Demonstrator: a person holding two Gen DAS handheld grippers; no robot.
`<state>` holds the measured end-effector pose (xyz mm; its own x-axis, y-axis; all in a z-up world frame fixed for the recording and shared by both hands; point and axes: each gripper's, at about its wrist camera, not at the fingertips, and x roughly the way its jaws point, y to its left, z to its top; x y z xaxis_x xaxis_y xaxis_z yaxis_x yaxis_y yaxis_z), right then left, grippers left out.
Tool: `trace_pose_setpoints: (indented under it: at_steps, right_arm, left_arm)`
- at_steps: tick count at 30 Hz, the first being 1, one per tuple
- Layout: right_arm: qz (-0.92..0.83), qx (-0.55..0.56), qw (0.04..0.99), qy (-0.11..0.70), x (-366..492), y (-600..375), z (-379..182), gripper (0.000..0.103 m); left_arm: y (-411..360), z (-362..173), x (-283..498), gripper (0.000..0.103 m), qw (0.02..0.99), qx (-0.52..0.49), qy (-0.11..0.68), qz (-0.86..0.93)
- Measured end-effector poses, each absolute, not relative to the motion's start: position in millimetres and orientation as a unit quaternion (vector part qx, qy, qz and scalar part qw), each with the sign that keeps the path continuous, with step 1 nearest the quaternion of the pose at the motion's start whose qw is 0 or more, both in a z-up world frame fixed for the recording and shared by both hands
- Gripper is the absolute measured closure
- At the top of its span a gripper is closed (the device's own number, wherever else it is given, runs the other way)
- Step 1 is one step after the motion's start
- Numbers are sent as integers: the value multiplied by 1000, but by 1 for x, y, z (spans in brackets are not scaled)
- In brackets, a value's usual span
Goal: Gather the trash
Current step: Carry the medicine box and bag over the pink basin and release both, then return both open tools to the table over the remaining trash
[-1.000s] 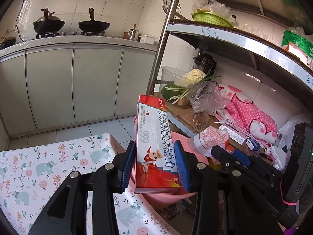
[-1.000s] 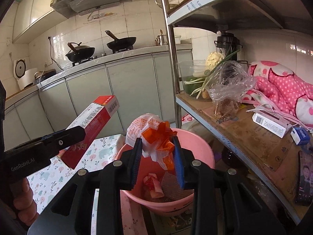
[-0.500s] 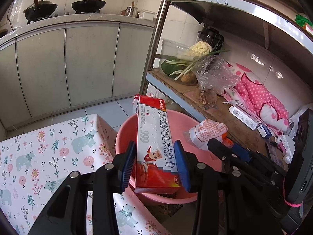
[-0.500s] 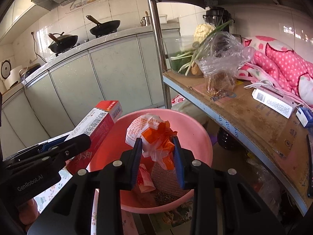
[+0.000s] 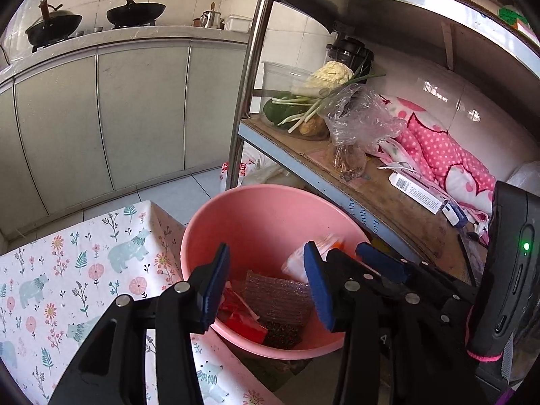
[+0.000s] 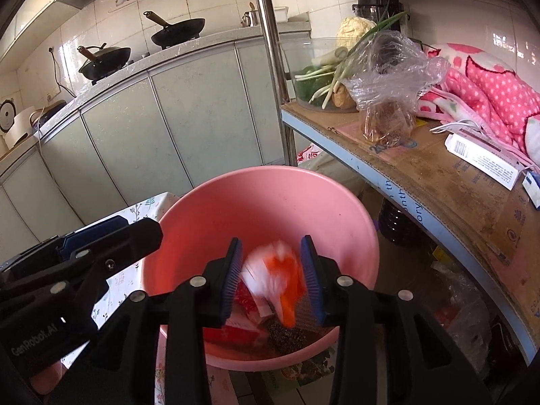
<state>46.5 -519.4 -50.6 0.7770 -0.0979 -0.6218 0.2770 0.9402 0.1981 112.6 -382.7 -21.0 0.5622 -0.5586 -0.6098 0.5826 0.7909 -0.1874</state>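
Note:
A pink basin [image 5: 270, 209] stands on the floor between the table corner and the shelf rack. The red medicine box [image 5: 244, 325] lies inside it on other trash. My left gripper [image 5: 266, 283] hovers over the basin's near rim, jaws opening with nothing between them. In the right wrist view my right gripper [image 6: 271, 276] is over the basin, jaws opening. A white and orange wrapper [image 6: 273, 270] shows blurred between its pads, loose and dropping. The red box [image 6: 236, 335] lies below it. The left gripper [image 6: 128, 233] is at the left.
A table with a floral cloth [image 5: 67, 270] reaches to the basin's left side. The metal rack's shelf [image 6: 438, 175] overhangs the basin on the right, with vegetables, a plastic bag [image 6: 388, 64], pink fabric and a small carton. Kitchen cabinets [image 5: 135, 118] stand behind.
Both grippers sank toward the basin. The left let go of the red box, which now lies in the basin. The right jaws have spread and the wrapper is falling from them.

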Motion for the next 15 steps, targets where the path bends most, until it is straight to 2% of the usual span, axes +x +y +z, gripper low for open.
trace_pose_setpoints:
  at_steps: [2,15]
  right_arm:
    - [-97,142,933,317,46,-519,-51,56]
    - [-81,141,938,308,39,-514,-39,56]
  left_arm:
    - [-384,-20,111,57,883,22,339,-323]
    - [-373,-6,103,56,886,14,333,-324]
